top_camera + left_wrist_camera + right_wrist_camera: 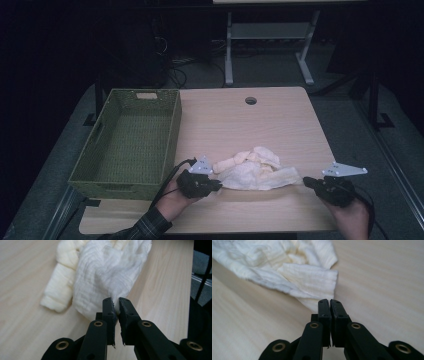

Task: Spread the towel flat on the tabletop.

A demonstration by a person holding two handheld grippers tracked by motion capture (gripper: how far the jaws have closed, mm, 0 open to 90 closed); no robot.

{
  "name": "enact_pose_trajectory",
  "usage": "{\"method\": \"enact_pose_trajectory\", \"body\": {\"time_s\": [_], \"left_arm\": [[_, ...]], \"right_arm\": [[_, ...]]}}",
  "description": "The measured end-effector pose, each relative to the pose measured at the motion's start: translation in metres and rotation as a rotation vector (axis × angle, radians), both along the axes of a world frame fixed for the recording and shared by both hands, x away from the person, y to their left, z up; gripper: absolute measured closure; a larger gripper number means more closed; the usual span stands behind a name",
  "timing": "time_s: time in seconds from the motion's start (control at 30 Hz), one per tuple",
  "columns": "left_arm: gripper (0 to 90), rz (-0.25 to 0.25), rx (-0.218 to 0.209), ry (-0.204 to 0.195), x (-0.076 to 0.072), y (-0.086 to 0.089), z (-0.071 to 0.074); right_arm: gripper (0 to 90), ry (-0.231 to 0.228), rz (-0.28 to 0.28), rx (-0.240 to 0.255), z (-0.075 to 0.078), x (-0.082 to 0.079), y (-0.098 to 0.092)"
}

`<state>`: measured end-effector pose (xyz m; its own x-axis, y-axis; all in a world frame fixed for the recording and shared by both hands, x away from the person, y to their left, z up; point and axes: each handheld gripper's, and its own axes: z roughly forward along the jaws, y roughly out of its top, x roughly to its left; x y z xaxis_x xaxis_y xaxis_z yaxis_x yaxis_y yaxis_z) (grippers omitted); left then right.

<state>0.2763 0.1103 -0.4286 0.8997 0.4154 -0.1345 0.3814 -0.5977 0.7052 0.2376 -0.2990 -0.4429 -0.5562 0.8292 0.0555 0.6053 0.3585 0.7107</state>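
Left gripper (pixel 116 306) is clenched on the near-left corner of the crumpled white cloth (pixel 255 169), fabric pinched between its jaws. Right gripper (pixel 329 305) pinches the cloth's right corner, jaws nearly together. Between the two grippers, the cloth lies bunched on the near half of the wooden table (pixel 280 120), right of the green basket (pixel 127 145).

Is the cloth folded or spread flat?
Neither: the cloth lies crumpled in a bunched heap on the table.
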Motion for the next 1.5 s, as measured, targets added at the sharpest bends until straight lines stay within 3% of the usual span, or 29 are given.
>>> {"method": "enact_pose_trajectory", "body": {"time_s": [0.1, 0.2, 0.27, 0.43, 0.6, 0.73, 0.83, 1.0, 1.03, 1.07, 1.17, 1.3, 1.33, 1.43, 1.5], "left_arm": [[80.4, -0.014, 0.032, 0.004, -0.005, 0.0, -0.005], [76.1, -0.006, 0.026, 0.004, -0.005, -0.002, -0.006], [67.1, 0.009, 0.011, -0.017, -0.005, -0.005, -0.005], [62.5, 0.044, -0.006, -0.038, 0.003, -0.01, -0.002], [66.5, 0.1, 0.005, -0.073, 0.024, -0.018, -0.001], [70.4, 0.138, 0.006, -0.079, 0.038, -0.02, -0.004], [70.9, 0.162, 0.017, -0.078, 0.049, -0.024, -0.009], [69.9, 0.162, 0.029, -0.079, 0.05, -0.024, -0.012], [69.6, 0.167, 0.027, -0.083, 0.049, -0.023, -0.013], [69.4, 0.167, 0.027, -0.083, 0.049, -0.023, -0.013], [67.9, 0.173, 0.024, -0.092, 0.049, -0.021, -0.013], [67.1, 0.182, 0.02, -0.092, 0.049, -0.02, -0.014], [67.1, 0.18, 0.02, -0.093, 0.05, -0.02, -0.014], [66.2, 0.185, 0.017, -0.094, 0.05, -0.02, -0.014], [65.7, 0.185, 0.017, -0.096, 0.05, -0.019, -0.013]], "right_arm": [[86.9, 0.026, 0.016, -0.002, -0.007, -0.009, 0.001], [84.8, 0.028, 0.025, -0.004, -0.009, -0.012, 0.003], [74.9, -0.008, 0.029, 0.024, -0.004, -0.013, 0.003], [73.5, -0.044, 0.043, 0.036, 0.003, -0.003, 0.007], [73.6, -0.059, 0.07, 0.045, 0.008, 0.023, 0.022], [73.6, -0.06, 0.09, 0.056, 0.008, 0.036, 0.028], [73.6, -0.064, 0.102, 0.062, 0.008, 0.056, 0.037], [73.6, -0.057, 0.081, 0.064, 0.006, 0.079, 0.042], [72.4, -0.034, 0.068, 0.065, 0.001, 0.095, 0.043], [72.4, -0.034, 0.068, 0.065, 0.001, 0.095, 0.043], [70.5, 0.011, 0.05, 0.088, -0.01, 0.119, 0.048], [69.4, 0.036, 0.045, 0.083, -0.018, 0.131, 0.056], [70.8, 0.043, 0.048, 0.073, -0.021, 0.134, 0.059], [87.4, 0.046, 0.058, 0.007, -0.025, 0.137, 0.065], [88.4, 0.036, 0.043, -0.004, -0.022, 0.135, 0.062]]}}
